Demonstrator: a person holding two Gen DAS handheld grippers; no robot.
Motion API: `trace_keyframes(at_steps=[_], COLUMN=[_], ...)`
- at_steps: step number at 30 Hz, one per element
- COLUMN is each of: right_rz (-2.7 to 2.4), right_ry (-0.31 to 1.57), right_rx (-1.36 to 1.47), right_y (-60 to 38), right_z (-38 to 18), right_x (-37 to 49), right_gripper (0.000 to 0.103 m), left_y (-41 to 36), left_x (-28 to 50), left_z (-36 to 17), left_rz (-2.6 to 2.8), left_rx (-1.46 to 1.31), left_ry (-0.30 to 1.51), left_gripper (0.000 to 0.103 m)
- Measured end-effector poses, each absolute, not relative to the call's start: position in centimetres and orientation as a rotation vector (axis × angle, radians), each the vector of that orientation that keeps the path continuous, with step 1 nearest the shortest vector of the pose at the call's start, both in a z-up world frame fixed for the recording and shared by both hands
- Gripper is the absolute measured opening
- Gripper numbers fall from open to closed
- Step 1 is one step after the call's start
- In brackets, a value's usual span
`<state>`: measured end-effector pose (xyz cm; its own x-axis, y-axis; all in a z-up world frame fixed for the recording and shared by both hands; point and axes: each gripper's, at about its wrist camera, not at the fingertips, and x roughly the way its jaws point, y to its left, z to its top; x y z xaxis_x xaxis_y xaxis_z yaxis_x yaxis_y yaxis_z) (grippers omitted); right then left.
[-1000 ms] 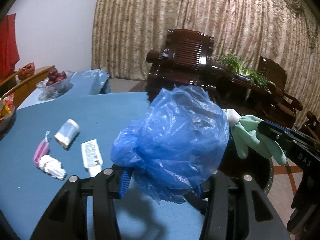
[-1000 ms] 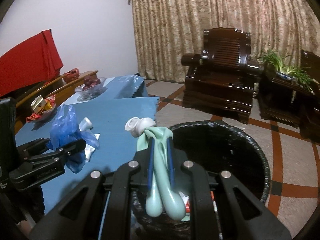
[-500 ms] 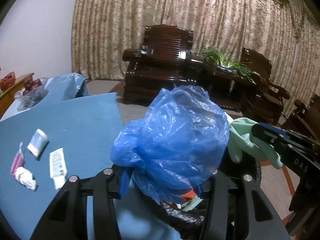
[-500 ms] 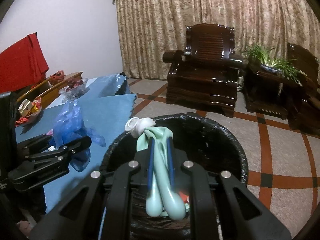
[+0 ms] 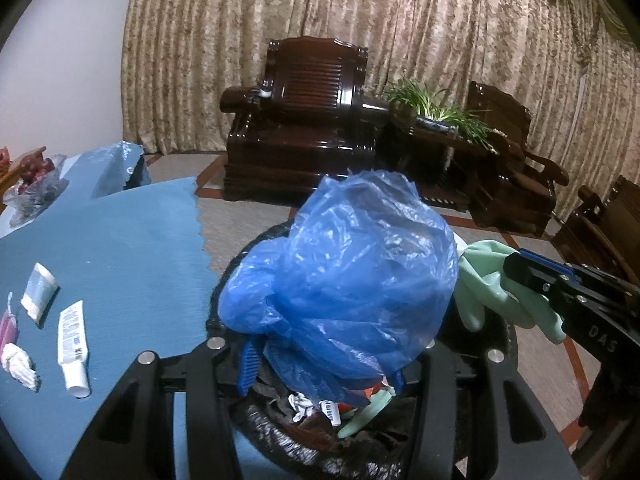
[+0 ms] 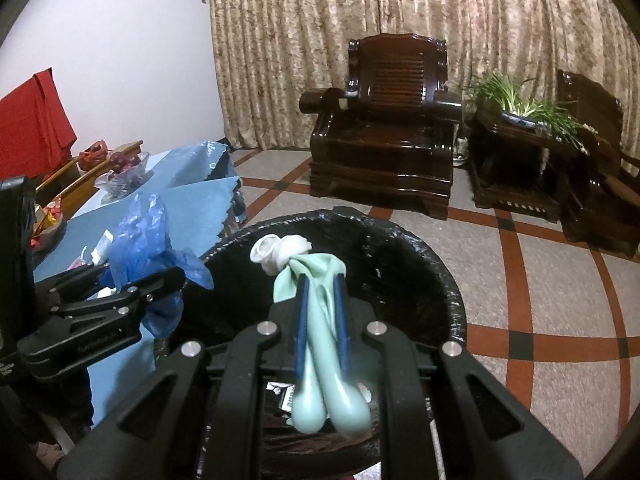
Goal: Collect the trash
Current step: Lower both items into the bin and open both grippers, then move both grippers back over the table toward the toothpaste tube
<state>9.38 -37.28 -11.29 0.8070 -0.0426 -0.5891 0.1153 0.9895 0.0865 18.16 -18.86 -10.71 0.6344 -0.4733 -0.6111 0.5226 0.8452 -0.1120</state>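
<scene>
My left tool (image 5: 320, 364) grips the crumpled blue plastic bag (image 5: 344, 276), my right tool (image 6: 320, 316) pinches the green rubber glove (image 6: 320, 360), both over the black-lined trash bin (image 6: 448, 280), so I'd centre them before releasing.

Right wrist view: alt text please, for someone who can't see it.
The right tongs are shut on a pale green rubber glove held over a black-lined trash bin. At left, the left tongs grip a crumpled blue plastic bag beside a blue-covered table. Dark wooden armchairs, a potted plant and beige curtains fill the background.
</scene>
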Motion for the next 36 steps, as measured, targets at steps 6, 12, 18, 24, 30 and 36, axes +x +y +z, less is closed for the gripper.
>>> trace_keyframes(at_steps=[6,12,18,24,30,36], right_rz=[-0.101,-0.109,-0.158,-0.207,-0.179,-0.132], right_ry=[0.641,0.650,0.658,0.626,0.617,0.610], right_rx=[0.121,0.122,0.098,0.121,0.130,0.112], right_y=[-38.3,-38.9,-39.3,-40.0,-39.0,-36.5], right_z=[-12.2,-12.7,-13.3,-13.2,-12.8,-12.1], right_x=[9.7,10.1,10.5,9.6,8.9,9.1], right_gripper=[0.012,0.012,0.050,0.084,0.097,0.098], left_y=[-20.0,-20.4,-20.2,-19.0,-15.7,-11.3], left_x=[19.3,19.8,20.2,19.8,18.6,17.2], left_z=[-11.7,-12.2,-12.8,-12.7,-11.3,-9.8], left_rz=[-0.589,-0.596,-0.619,-0.619,-0.559,-0.465], left_rx=[0.077,0.084,0.050,0.039,0.030,0.028], left_ry=[0.706,0.713,0.745,0.737,0.681,0.628], left_gripper=[0.049,0.050,0.082,0.089,0.095,0.097])
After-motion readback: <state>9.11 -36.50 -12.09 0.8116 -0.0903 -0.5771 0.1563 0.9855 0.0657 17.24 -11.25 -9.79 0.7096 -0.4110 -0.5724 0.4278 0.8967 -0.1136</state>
